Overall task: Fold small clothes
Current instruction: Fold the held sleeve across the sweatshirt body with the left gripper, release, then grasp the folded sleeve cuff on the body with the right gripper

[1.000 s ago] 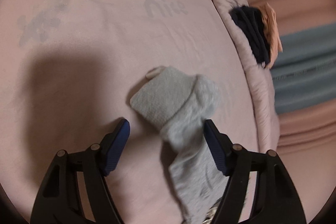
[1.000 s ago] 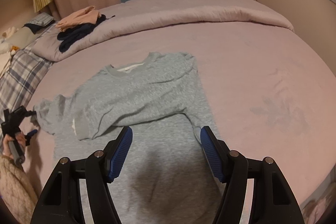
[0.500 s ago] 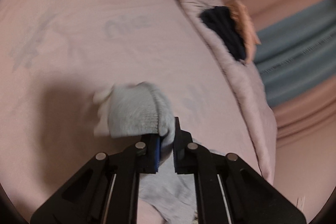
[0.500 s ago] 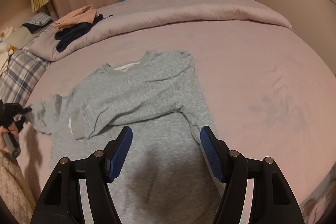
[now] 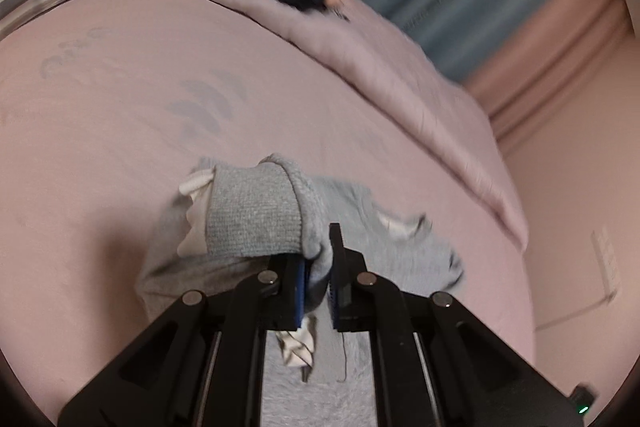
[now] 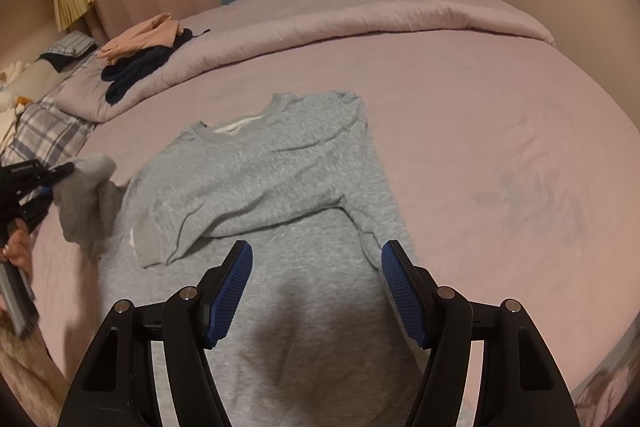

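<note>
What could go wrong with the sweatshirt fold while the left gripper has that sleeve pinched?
The left gripper pinches the sleeve only near the cuff edge, so it may slip out. Pulling could also drag the grey sweatshirt askew, since the open right gripper hovers above it, pinning nothing.

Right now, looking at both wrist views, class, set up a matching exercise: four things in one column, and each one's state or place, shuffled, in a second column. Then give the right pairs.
Things
1. left gripper
2. right gripper
3. grey sweatshirt
4. dark blue clothes

States or places
A. open, above the sweatshirt's lower part
B. lying on the folded-back pink duvet
C. shut on the sweatshirt's sleeve cuff
D. spread on the pink bed, one sleeve folded across its chest

Pairs: 1-C, 2-A, 3-D, 4-B
</note>
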Tool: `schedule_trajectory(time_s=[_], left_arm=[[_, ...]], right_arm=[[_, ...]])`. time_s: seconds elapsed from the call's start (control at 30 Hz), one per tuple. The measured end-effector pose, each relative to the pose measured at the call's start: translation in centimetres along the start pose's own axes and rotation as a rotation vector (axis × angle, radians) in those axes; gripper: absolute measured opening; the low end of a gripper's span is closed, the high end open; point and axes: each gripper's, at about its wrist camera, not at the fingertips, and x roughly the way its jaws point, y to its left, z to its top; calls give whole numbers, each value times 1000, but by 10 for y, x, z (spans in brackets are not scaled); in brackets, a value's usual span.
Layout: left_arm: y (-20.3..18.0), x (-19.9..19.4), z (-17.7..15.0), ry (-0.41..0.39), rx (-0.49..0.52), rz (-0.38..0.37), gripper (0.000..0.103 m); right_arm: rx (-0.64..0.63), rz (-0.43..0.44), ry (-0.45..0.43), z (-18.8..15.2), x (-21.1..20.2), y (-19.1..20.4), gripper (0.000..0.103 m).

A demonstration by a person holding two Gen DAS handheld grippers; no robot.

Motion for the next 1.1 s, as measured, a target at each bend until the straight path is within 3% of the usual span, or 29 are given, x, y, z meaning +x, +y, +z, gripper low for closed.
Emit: schedule_trajectory(time_s=[0.13, 0.23, 0.37, 0.4, 0.47, 0.5, 0.57, 0.73, 0.93, 1.1], left_arm=[[-19, 31, -26, 82, 76, -2, 8], [-28, 55, -40, 136, 148, 46, 9], [-27, 71, -51, 179, 158, 70, 15], [-26, 71, -52, 187, 153, 69, 23], [-24, 68, -52, 222, 128, 45, 49], [-23, 65, -51, 238, 115, 23, 70], [-21, 54, -48, 241, 98, -5, 84], [-6, 12, -36, 189, 45, -15, 89], [55, -41, -26, 73, -70, 147, 89], [104, -60, -33, 62, -187, 236, 89]], right_arm=[[15, -9, 0, -1, 0, -8, 67], [32, -12, 8, -2, 2, -14, 67], [53, -9, 9, -2, 1, -23, 67], [56, -12, 7, -2, 0, -24, 67], [69, -17, 3, -1, -3, -30, 67], [75, -17, 2, -1, -3, -32, 67], [86, -14, 1, 0, -5, -35, 67], [73, -2, 4, 4, -2, -31, 67], [-4, 69, 23, 16, 9, 2, 67], [-162, 123, 45, 23, 25, 64, 67]])
